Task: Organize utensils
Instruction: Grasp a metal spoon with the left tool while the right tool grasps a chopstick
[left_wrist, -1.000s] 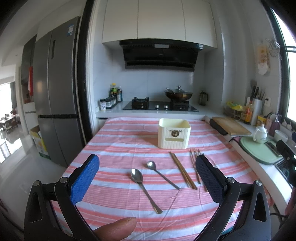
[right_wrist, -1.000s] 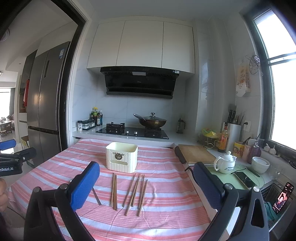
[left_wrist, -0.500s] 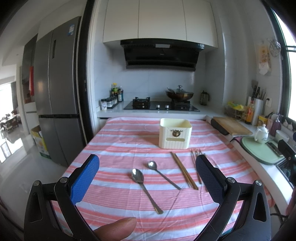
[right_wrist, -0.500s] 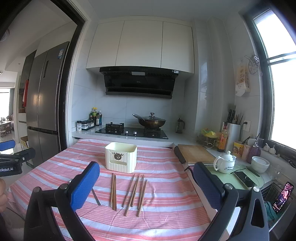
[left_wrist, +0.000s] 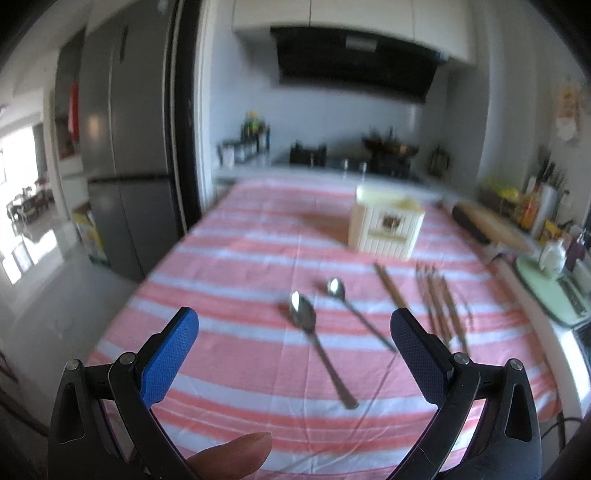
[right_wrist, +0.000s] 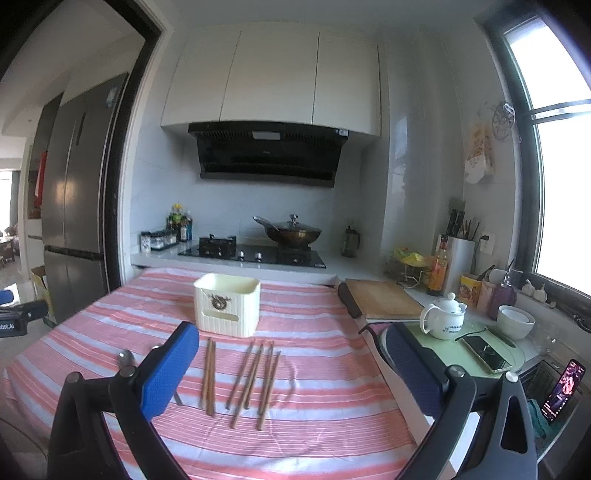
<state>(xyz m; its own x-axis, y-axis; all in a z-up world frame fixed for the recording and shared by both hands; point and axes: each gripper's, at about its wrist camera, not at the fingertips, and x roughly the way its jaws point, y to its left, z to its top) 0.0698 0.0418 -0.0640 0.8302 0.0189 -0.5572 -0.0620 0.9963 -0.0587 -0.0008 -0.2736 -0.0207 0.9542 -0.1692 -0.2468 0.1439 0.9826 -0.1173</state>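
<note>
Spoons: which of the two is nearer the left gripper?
The bigger spoon, lying left of the smaller spoon, reaches closest to the left gripper.

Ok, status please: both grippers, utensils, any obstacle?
Left gripper open, right gripper open, both empty. Spoons and chopsticks flat on cloth, holder empty-looking. Nothing in the way.

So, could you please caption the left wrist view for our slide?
Open left hand-held gripper above two spoons, beside chopsticks and a cream holder.
</note>
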